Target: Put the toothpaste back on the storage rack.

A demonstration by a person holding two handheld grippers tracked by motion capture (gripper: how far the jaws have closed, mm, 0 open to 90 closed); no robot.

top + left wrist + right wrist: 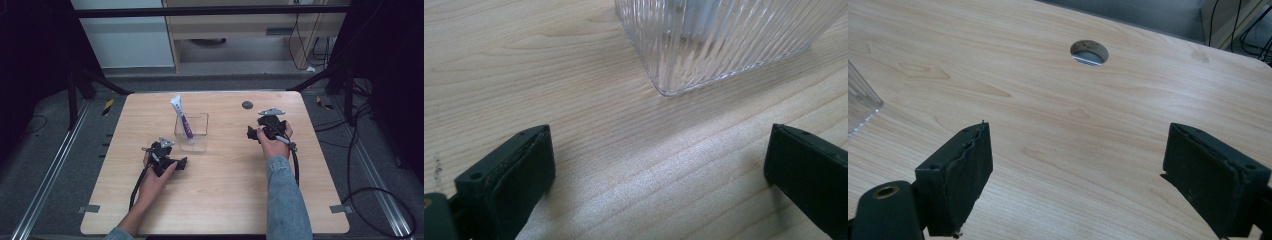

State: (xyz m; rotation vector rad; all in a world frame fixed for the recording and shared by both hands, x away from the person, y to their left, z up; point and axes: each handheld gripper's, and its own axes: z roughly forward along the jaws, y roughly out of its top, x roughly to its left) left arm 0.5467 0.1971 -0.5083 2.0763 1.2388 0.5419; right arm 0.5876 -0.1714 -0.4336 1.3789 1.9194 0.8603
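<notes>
A pale wood-grain tabletop (220,185) with rounded corners stands on grey carpeted floor (45,165), seen from above. A small round cable hole (247,105) is cut near its far edge. Metal rails (47,180) run along the floor on both sides, with black cables (370,195) looping at the right. Beyond the tabletop are a light wooden cabinet (250,30) and a white panel (125,35); dark frame legs slant in at both far corners.

Near the tabletop's middle sits a clear ribbed square plastic container (191,131), and a white tube with purple lettering (181,117) leans upright inside it, its top tilted to the left.

The left tool (181,163), black and held in a bare hand, rests low just in front of the container and left of it. In the left gripper view its jaws stand wide apart with bare wood between them and the container's corner (674,75) just ahead.

The right tool (252,134), held by a hand in a blue denim sleeve (285,200), is well right of the container. In the right gripper view its jaws are spread apart over bare wood, with the cable hole (1089,52) ahead.
</notes>
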